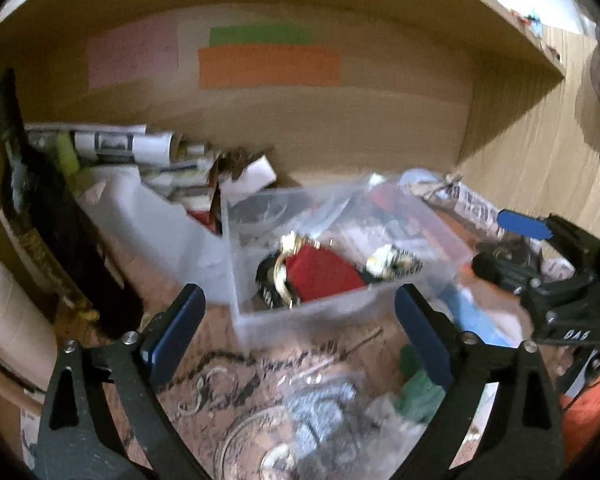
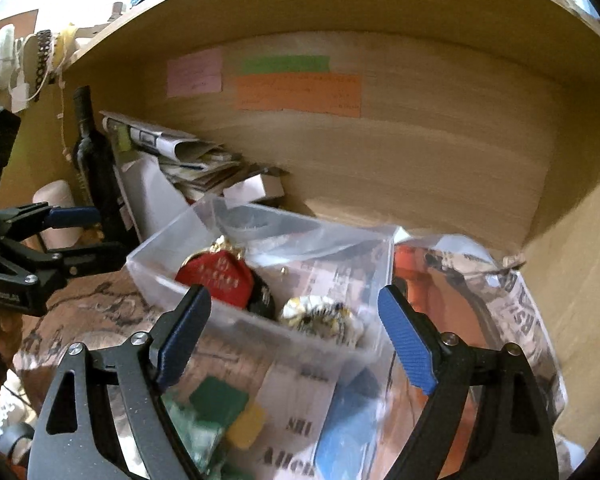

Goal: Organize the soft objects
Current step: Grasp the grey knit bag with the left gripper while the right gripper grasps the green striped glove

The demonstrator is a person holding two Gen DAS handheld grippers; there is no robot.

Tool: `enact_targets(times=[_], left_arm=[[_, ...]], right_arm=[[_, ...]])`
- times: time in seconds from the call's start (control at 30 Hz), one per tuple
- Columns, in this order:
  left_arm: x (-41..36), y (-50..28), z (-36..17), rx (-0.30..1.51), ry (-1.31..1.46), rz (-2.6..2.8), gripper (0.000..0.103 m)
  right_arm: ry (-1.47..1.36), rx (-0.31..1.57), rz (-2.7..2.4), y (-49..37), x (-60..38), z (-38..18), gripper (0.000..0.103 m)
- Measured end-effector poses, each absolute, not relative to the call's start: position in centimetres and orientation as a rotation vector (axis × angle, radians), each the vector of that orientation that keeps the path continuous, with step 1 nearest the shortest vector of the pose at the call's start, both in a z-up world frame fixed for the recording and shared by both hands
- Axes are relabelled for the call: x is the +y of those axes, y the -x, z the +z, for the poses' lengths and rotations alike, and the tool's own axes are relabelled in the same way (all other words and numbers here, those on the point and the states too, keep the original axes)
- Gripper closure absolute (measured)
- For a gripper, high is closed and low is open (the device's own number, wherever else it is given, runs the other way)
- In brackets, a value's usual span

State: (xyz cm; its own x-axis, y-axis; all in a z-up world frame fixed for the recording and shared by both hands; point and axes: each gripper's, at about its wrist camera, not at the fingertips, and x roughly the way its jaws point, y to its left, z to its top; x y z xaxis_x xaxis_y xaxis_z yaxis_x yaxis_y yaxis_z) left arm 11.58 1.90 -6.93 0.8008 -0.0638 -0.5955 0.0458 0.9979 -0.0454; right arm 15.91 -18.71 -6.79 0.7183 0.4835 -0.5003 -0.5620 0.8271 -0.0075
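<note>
Sitting inside the clear plastic bin point(image 2: 204, 264), a red pouch point(image 2: 216, 280) lies beside a gold-and-white bundle point(image 2: 320, 316). Both the left tongs point(image 1: 300, 332) and right tongs point(image 2: 296, 336) hover just before the bin, spread wide, gripping nothing. Left of the bin stands a dark bottle point(image 2: 92, 152).

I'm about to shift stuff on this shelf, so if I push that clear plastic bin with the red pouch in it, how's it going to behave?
The clear plastic bin looks thin-walled, so its sides may flex under a push. It sits on a patterned cloth, which could bunch or drag instead of letting it slide. The red pouch and other contents lie loose and would probably shift. Both grippers are open, touching nothing.
</note>
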Motion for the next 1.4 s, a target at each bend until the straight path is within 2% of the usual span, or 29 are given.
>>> enact_targets(times=[0.53,0.6,0.67,0.73,0.8,1.03,1.17,1.4], left_arm=[[0.8,-9.5,-14.7,0.849,0.021,-0.094,0.006],[0.6,-9.3,-15.2,0.853,0.009,-0.094,0.006],[0.6,-9.4,-15.5,0.853,0.009,-0.092,0.006],[1.0,-9.5,-15.7,0.853,0.021,-0.091,0.007],[1.4,-9.7,-15.9,0.863,0.031,-0.089,0.016],[3.1,-10.1,-16.8,0.897,0.082,-0.082,0.036],[3.3,-10.0,-16.6,0.896,0.087,-0.100,0.061],[2.2,-9.3,-16.2,0.860,0.045,-0.093,0.073]], right_arm=[[0.154,0.733,0.610,-15.7,-18.7,-13.4,0.020],[0.145,0.760,0.610,-16.0,-19.0,-13.7,0.024],[0.142,0.784,0.621,-16.2,-19.1,-14.1,0.037],[0.131,0.798,0.632,-16.4,-19.4,-14.3,0.038],[0.139,0.800,0.622,-16.5,-19.5,-14.2,0.038],[0.191,0.802,0.555,-17.2,-20.7,-14.0,0.038],[0.134,0.782,0.580,-16.2,-21.5,-12.8,0.038],[0.127,0.731,0.683,-12.5,-19.1,-11.8,0.038]])
